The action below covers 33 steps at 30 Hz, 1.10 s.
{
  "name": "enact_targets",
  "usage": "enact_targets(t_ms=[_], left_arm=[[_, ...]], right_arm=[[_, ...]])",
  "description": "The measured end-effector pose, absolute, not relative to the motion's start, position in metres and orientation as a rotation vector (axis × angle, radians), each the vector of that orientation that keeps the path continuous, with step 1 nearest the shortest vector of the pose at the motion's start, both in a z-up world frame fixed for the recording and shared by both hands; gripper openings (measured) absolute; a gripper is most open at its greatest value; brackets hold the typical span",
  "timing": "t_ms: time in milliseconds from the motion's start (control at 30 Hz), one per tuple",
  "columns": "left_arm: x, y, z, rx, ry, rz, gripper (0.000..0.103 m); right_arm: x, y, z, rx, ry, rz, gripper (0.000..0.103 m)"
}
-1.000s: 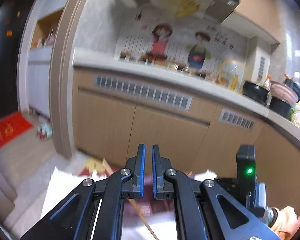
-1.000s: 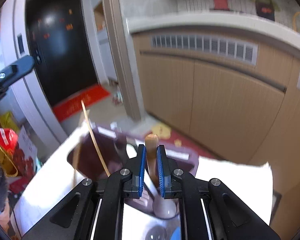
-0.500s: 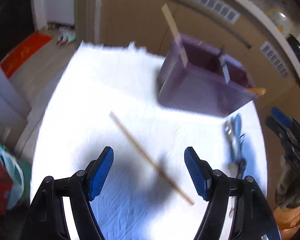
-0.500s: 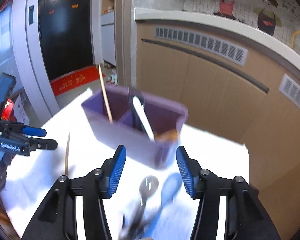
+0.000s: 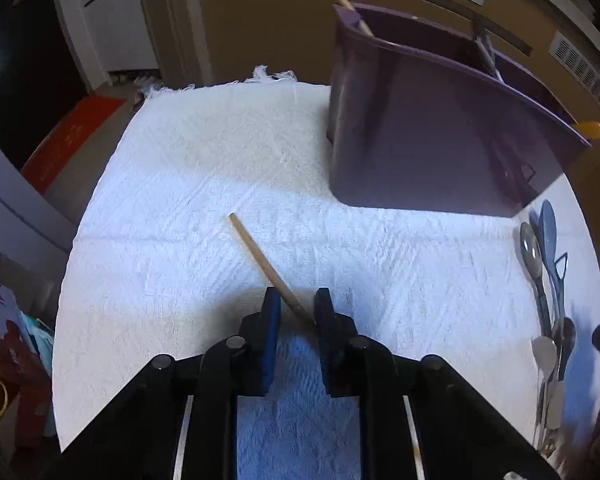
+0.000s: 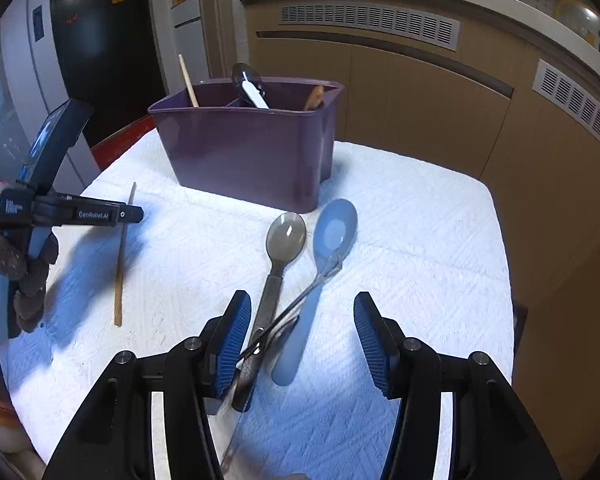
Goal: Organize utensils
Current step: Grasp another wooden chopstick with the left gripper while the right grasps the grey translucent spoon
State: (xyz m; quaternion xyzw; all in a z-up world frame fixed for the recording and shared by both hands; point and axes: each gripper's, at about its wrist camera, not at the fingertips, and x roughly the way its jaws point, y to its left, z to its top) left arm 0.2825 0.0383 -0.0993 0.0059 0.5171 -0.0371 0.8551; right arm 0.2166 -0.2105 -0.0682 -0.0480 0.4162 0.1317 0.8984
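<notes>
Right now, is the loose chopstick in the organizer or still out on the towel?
Out. The chopstick lies flat on the white towel in front of the purple organizer, its near end between the left gripper's fingers.

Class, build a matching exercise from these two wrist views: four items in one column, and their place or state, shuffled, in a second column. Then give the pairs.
Items
1. loose chopstick
2. blue spoon
3. purple utensil caddy
4. right claw

Place or state
A. wide open above the spoons
B. standing on the white towel, holding utensils
C. lying flat beside the grey spoon
D. lying between the fingers of the left claw

Pairs: 1-D, 2-C, 3-B, 4-A
</notes>
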Motion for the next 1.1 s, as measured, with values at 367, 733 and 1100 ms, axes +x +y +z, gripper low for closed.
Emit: enact_targets(t_ms=[367, 733, 1100], left_arm=[[0.204, 0.027, -0.067, 0.079, 0.980, -0.248, 0.003], [0.199, 0.053, -0.046, -0.008, 0.934, -0.262, 0.003], [0.185, 0.060, -0.010, -0.026, 0.821, -0.284, 0.003]], right_arm=[[0.242, -0.192, -0.082, -0.040, 0.927, 0.367, 0.054], [0.300, -0.170, -0.108, -0.016, 1.004, 0.339, 0.054], [0.312, -0.159, -0.114, -0.073, 0.985, 0.327, 0.049]])
